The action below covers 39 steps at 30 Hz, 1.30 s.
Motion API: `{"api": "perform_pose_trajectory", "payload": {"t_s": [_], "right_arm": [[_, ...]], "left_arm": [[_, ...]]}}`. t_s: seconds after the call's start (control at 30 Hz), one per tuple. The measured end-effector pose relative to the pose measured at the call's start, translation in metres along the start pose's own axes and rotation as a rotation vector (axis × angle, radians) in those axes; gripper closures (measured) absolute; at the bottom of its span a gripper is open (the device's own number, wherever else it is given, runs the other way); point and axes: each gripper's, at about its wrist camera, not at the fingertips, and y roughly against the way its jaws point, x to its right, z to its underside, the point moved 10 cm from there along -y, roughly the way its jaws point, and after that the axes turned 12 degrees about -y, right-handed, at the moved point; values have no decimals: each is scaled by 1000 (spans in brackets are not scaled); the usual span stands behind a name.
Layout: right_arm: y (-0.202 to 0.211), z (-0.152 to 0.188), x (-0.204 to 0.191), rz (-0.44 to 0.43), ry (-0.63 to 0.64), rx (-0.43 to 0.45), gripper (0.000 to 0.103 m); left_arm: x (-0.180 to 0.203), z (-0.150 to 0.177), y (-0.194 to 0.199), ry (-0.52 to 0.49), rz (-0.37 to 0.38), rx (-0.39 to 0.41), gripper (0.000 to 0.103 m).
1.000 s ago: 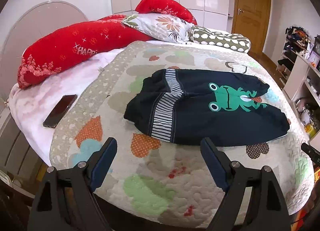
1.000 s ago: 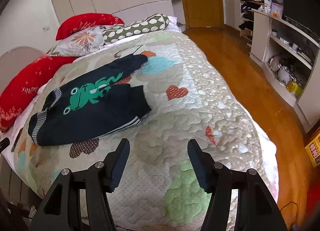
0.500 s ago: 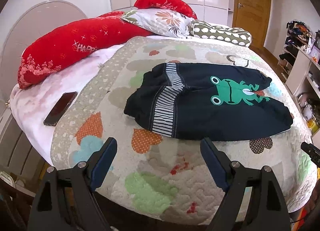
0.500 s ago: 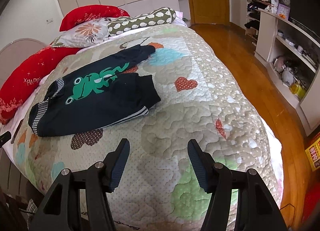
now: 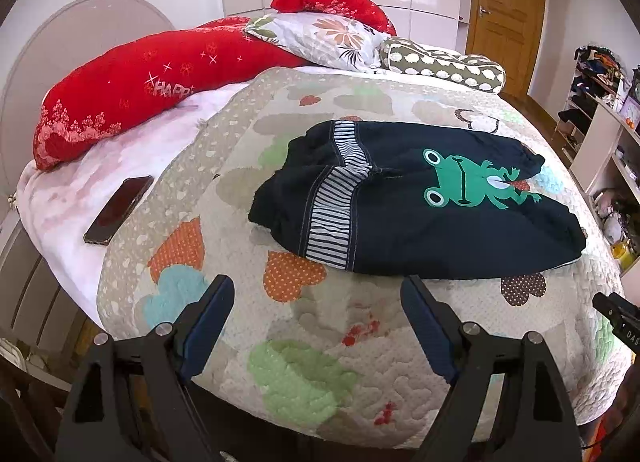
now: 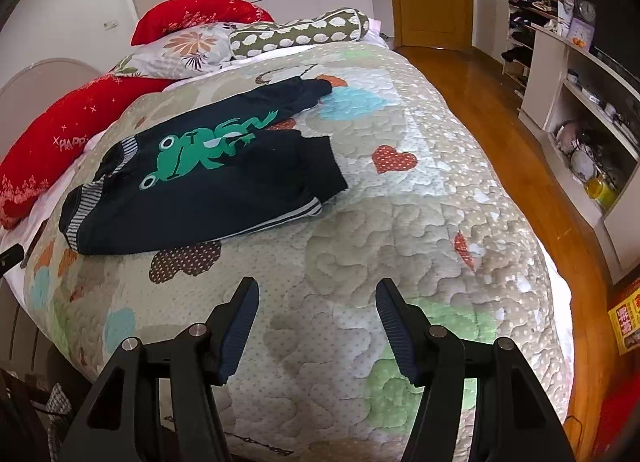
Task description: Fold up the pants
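1. Left wrist view. The left gripper (image 5: 318,316), at the bottom of the frame, stood wide open and held nothing, poised over the quilt (image 5: 304,374). The pants (image 5: 404,222) lay at centre right, spread out and unfolded, with the striped waistband (image 5: 334,218) toward frame left. A phone (image 5: 119,209) lay at the left, apart from them.
2. Right wrist view. The right gripper (image 6: 316,326), at bottom centre, was equally wide open and empty. The pants (image 6: 208,190) lay at upper left, the ribbed cuffs (image 6: 308,209) nearest.
3. Risks, as judged. Soft, limp cloth may slip or bunch; a pinch could catch the puffy stitched quilt beneath; uneven lifts would skew the fold.
4. Materials. Dark matte fabric with a green frog print (image 5: 468,182); padded, heart-patched bedcover.
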Motion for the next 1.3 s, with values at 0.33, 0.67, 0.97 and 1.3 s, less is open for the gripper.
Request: {"api": "perform_pose_trajectory", "payload": {"t_s": [0.33,0.67,0.97,1.3], "right_arm": [[-3,7,-13,-2,32,-19,38],[-7,13,-23,-6,59,-34,37],[-8,14,-22,-7,55,-40,37],[-10,19,-24,-22,51,-48,37]], "left_arm": [[-8,4,-3,33,22,-3,19],[-13,7,-6,54,31,-14,19],[-13,8,-7,51,33,-18,19],[-12,10,-9,53,33,-23,19]]}}
